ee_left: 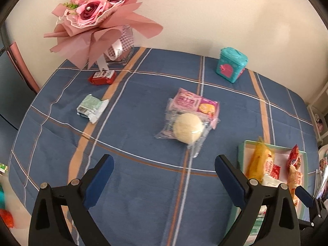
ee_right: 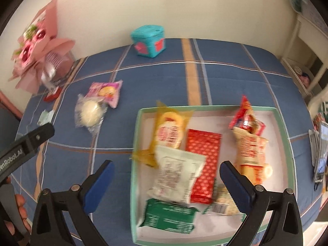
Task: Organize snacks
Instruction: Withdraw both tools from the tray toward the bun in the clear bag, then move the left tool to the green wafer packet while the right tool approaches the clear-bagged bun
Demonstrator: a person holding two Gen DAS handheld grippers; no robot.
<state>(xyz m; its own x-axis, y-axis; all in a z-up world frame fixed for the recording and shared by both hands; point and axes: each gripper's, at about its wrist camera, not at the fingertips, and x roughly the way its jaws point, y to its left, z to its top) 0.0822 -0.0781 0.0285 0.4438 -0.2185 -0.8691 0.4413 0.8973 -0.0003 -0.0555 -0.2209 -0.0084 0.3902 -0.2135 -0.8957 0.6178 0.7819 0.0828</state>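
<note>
Inside tray (ee_right: 281, 123): white packet (ee_right: 176, 174), red sachet (ee_right: 203, 164)

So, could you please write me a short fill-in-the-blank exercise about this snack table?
1. The tray already holds several ____.
2. The round white bun lies on the ____, outside the tray.
3. The teal tin stands near the ____.
4. Both grippers, left gripper and right gripper, have their jaws ____.

Missing words: snacks; tablecloth; wall; open
</note>
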